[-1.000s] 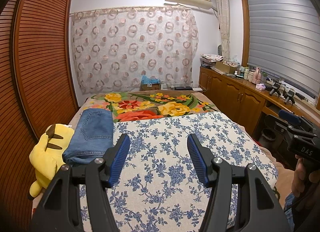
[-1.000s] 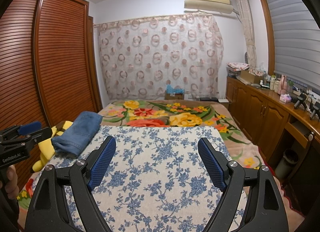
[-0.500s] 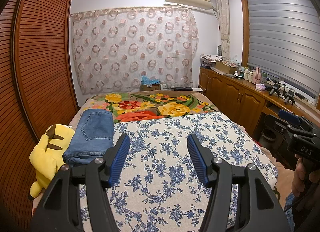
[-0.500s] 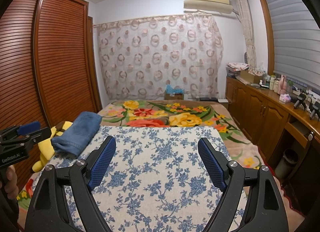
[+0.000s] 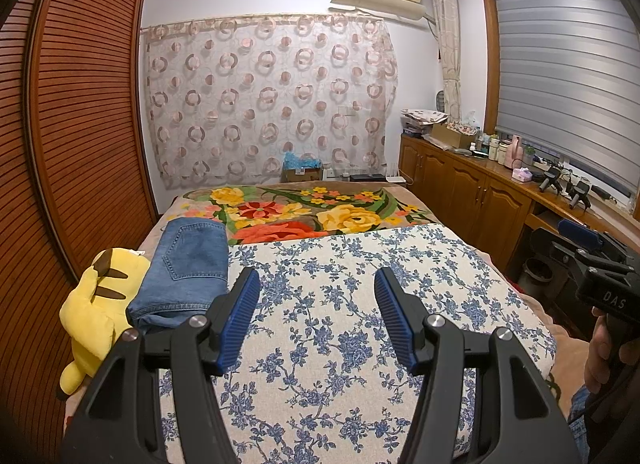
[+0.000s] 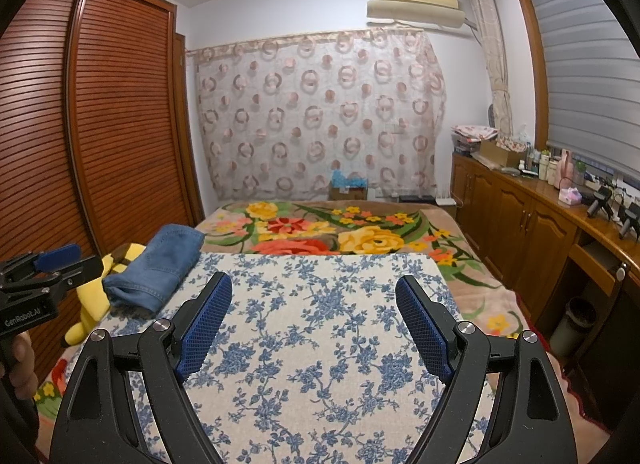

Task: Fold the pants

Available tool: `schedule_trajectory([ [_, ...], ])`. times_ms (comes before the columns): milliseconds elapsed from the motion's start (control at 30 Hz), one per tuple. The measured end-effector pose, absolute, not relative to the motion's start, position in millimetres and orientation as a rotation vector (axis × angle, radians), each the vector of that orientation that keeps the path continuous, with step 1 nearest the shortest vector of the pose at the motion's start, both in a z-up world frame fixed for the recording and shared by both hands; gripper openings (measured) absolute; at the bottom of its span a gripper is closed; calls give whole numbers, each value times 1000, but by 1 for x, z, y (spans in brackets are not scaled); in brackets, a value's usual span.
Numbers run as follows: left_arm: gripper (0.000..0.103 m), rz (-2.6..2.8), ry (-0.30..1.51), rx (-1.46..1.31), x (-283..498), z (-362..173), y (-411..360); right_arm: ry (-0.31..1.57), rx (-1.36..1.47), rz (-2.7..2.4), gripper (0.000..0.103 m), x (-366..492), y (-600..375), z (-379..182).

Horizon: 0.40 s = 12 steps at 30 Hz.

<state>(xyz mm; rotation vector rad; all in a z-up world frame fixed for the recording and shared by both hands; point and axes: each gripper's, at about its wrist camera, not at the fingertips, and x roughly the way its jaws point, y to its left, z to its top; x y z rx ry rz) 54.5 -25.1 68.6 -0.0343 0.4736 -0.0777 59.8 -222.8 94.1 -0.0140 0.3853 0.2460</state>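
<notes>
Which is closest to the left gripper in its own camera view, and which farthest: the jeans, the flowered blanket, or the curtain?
From the left gripper, both fingers open and empty:
1. Jeans: folded, just ahead on the left, beside the yellow plush.
2. Flowered blanket: farther up the bed, past the blue-print cloth.
3. Curtain: on the far wall, beyond the bed.

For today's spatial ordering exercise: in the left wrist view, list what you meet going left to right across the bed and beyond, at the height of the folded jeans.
Yellow plush toy → folded jeans → blue floral cloth → wooden cabinets → right gripper, held at the frame's right edge.
</notes>
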Motion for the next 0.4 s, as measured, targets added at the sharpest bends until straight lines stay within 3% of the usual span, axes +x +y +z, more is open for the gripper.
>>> schedule_trajectory([
  [400,59,-77,473,-35,54,68,-25,385,-15,246,86,60,-223,94],
])
